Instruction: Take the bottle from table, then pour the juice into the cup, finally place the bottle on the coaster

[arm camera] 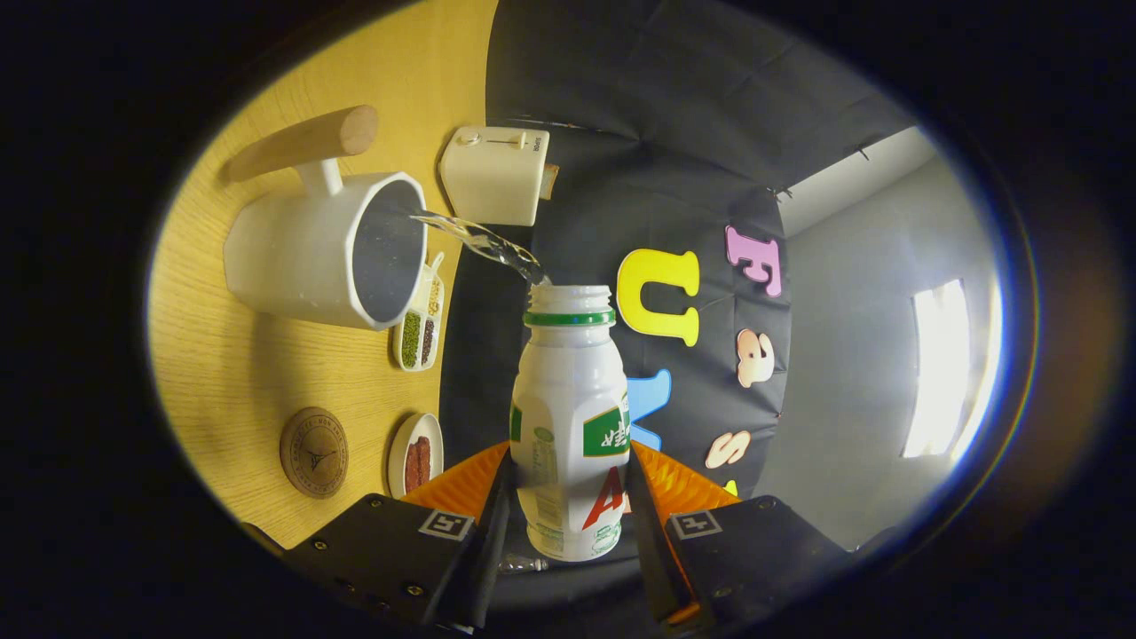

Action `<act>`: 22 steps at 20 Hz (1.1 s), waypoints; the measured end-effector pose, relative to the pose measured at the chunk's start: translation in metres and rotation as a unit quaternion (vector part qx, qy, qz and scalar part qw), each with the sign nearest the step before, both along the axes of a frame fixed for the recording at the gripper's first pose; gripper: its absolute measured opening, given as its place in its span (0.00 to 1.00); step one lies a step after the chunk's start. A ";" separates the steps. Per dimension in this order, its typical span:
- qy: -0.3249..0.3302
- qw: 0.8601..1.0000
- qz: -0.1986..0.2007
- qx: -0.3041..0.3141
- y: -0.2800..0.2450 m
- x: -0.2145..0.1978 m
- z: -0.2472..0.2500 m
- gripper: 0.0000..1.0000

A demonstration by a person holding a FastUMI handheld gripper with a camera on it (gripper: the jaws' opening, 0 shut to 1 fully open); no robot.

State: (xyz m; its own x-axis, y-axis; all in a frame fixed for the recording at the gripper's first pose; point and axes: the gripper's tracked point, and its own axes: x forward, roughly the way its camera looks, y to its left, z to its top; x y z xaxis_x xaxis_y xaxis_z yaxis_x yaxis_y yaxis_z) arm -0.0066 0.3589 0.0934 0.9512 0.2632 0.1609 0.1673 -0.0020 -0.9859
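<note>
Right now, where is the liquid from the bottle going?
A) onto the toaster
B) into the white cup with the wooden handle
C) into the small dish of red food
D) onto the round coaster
B: a clear stream arcs from the mouth of the bottle, held between the fingers, into the open white cup.

Bare yellow wooden tabletop (231,373) lies open between the white wooden-handled cup (324,248) and the round brown cork coaster (313,452). Beside the coaster, a small white dish (415,454) crowds it. A white toaster (493,174) stands just beyond the cup.
</note>
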 end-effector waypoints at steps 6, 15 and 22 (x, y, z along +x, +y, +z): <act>-0.008 1.000 0.001 -0.010 0.001 0.000 0.003 0.66; -0.014 1.000 -0.002 -0.016 -0.001 0.003 0.006 0.66; -0.020 0.999 -0.004 -0.025 -0.002 0.003 0.008 0.66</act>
